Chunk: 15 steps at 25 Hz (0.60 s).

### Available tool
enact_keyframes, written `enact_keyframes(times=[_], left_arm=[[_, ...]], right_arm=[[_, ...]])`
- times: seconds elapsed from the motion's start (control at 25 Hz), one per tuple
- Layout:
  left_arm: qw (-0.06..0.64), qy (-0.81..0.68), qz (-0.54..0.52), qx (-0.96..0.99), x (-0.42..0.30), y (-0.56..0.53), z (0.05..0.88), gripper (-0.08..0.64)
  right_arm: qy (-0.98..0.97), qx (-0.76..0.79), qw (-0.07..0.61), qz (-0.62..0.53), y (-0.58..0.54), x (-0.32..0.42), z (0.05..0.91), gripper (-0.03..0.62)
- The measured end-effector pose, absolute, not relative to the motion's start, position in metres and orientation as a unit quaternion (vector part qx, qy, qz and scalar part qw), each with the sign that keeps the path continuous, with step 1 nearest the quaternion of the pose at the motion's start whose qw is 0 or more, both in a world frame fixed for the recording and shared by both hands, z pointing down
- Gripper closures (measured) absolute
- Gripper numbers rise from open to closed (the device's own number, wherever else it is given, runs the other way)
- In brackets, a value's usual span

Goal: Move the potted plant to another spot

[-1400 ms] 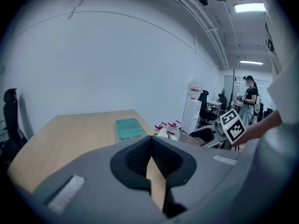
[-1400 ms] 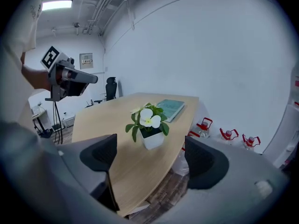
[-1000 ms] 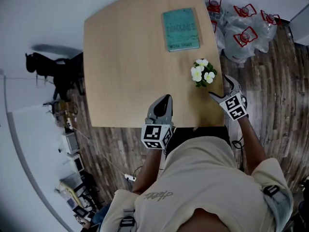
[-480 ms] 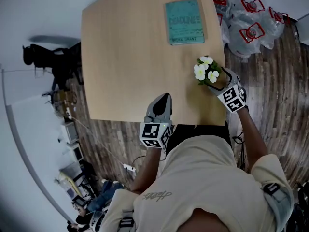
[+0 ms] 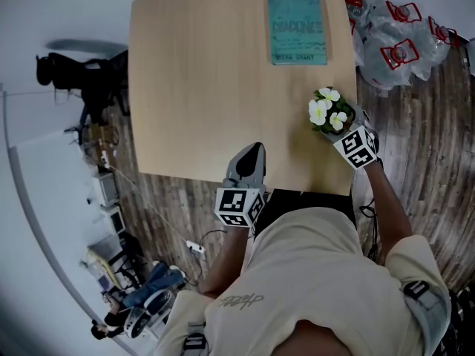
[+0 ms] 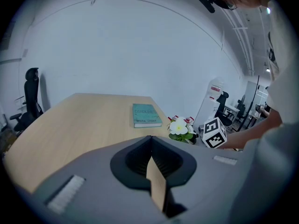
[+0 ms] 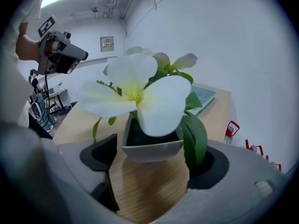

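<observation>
No print reads clearly: the book (image 5: 297,29) bears two cover lines, too blurred; script on the shirt (image 5: 312,288) likewise.

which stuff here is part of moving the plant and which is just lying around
In the job: potted plant, right claw, table.
Lying about: teal book, bagged bottles on the floor, idle left claw.

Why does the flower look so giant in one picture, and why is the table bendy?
Right gripper view: the flower sits close to the wide-angle lens, so it looms; head view: such a lens bows the table at its edges; both gripper views darken at the corners.
</observation>
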State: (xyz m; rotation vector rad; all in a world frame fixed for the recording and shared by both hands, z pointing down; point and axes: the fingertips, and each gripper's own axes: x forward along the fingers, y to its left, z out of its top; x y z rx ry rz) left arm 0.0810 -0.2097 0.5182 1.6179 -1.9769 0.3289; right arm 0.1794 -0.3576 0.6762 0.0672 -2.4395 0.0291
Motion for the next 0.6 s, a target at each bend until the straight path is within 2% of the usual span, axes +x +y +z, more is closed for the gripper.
enact_keyframes(times=[0.24, 0.36, 0.48, 0.6], left_arm=[[0.278, -0.750, 0.119, 0.588, 0.071, -0.202, 0.515, 0.545], [0.281, -0.755, 0.115, 0.581, 0.070, -0.200, 0.515, 0.545], [0.282, -0.756, 0.109, 0.580, 0.070, -0.199, 0.515, 0.545], [0.283, -0.757, 0.110, 0.579, 0.068, -0.195, 0.515, 0.545]], right_arm=[[-0.939, 0.017, 0.343, 0.013, -0.358, 0.168, 0.679, 0.144], [-0.937, 0.012, 0.350, 0.009, -0.358, 0.167, 0.682, 0.178], [-0.935, 0.020, 0.353, 0.001, -0.361, 0.168, 0.684, 0.251], [-0.934, 0.022, 0.357, 0.000, -0.360, 0.167, 0.684, 0.253]])
